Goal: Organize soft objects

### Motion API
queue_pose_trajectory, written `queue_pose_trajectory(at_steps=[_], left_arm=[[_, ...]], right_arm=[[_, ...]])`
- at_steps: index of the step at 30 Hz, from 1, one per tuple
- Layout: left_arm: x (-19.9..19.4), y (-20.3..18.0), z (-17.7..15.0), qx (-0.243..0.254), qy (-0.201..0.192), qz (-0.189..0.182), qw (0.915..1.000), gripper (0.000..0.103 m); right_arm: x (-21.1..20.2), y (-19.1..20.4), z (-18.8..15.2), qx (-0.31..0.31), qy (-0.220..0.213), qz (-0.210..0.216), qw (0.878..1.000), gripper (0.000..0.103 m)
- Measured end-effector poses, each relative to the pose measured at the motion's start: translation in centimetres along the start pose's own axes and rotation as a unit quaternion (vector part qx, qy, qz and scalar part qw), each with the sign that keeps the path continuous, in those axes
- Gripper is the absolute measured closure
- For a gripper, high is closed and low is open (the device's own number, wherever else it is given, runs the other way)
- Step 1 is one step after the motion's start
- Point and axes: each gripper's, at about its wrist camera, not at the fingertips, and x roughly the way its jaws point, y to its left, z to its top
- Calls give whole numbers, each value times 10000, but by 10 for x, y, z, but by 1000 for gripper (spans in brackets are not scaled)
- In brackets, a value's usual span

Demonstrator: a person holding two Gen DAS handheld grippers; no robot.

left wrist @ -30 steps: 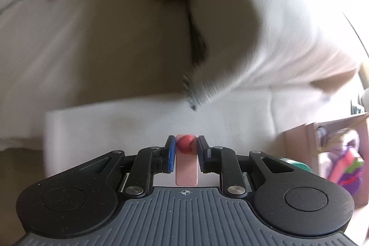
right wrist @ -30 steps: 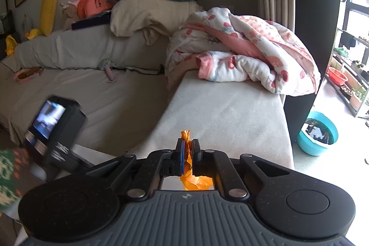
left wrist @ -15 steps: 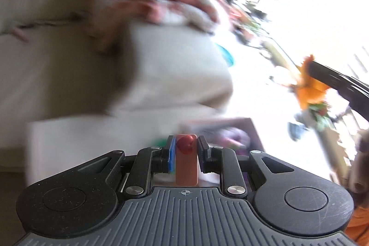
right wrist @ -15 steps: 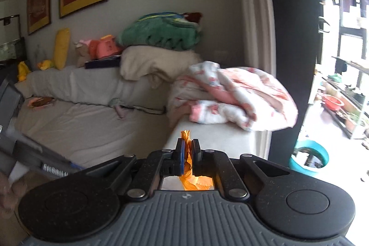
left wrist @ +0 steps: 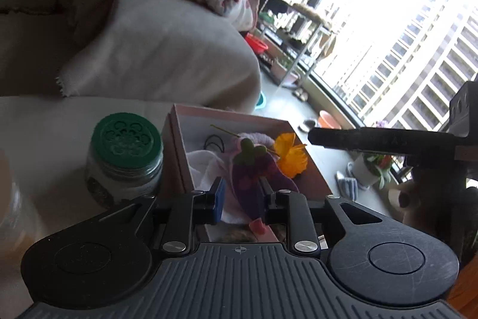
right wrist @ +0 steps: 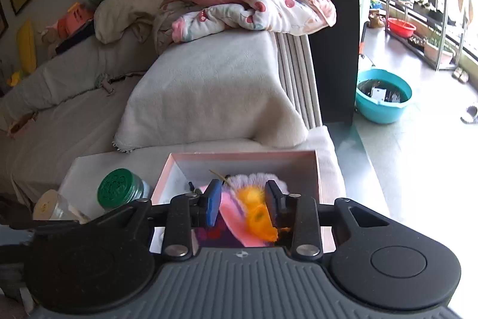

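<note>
Item: pink box (right wrist: 317, 169), holding soft toys. Right gripper (right wrist: 243, 204): jaws opening; orange flower (right wrist: 258, 213) seen loose between them, directly over the box. Left gripper (left wrist: 240, 196): jaws opening, purple eggplant plush (left wrist: 254, 178) lying lengthwise between, just above the box.

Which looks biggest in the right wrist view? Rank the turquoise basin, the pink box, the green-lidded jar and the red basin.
1. pink box
2. turquoise basin, though it sits farther off, so true size is unsure
3. green-lidded jar
4. red basin, farthest away, so it may really be larger than it looks
</note>
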Motion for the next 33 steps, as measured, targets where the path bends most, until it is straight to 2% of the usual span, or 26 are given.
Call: queue_pose_trajectory(at_steps=[1,3,6,8,10,14,16,18,19,20,22,23,24,25,29,33], left_arm=[[-15,0,-3,13,-107,52,9999,78],[-44,-3,-21,243,-274,316,9988,77],[-65,-8,-66,691,-299,885,9932,77],[-60,-6,-102,943,-67,1292,9871,77],[-52,1,-127,906,145,1645,9821,77],[-42,10,-162,651,422,1839,9799,76],[-40,1,-168,848,279,1986,9760,72],[-36,-6,-171,882,223,2056,9744,62],[-33,-10,-173,917,204,2071,9738,50],[-27,-16,-174,979,195,2093,9727,37],[-13,-25,-175,1089,158,2167,9700,22],[-9,-28,-176,1073,101,2230,9689,18],[-9,-29,-179,972,0,2289,9686,17],[-7,-29,-180,851,-130,2346,9683,17],[0,-34,-185,835,-448,2644,9598,16],[2,-34,-183,738,-486,2727,9580,16]], right_arm=[[-7,-3,-5,57,-21,193,9998,61],[-22,-5,-17,98,-175,308,9993,43],[-50,8,-44,-314,-532,-13,9981,34],[-60,20,-72,-655,-618,-161,9958,27],[-63,32,-101,-935,-570,-181,9938,24],[-45,51,-152,-1136,-164,-252,9931,24],[-31,53,-169,-1084,102,-230,9938,24],[-15,52,-179,-990,351,-209,9942,24],[-8,50,-183,-932,454,-219,9944,22],[-7,50,-187,-972,319,-241,9945,18],[-3,50,-190,-1055,288,-449,9930,16],[-2,51,-191,-1111,246,-482,9923,11],[0,50,-193,-1130,215,-550,9918,2],[0,47,-193,-1059,190,-641,9921,0],[-6,33,-195,-704,28,-922,9932,0],[-6,31,-197,-531,-57,-1145,9920,0]])
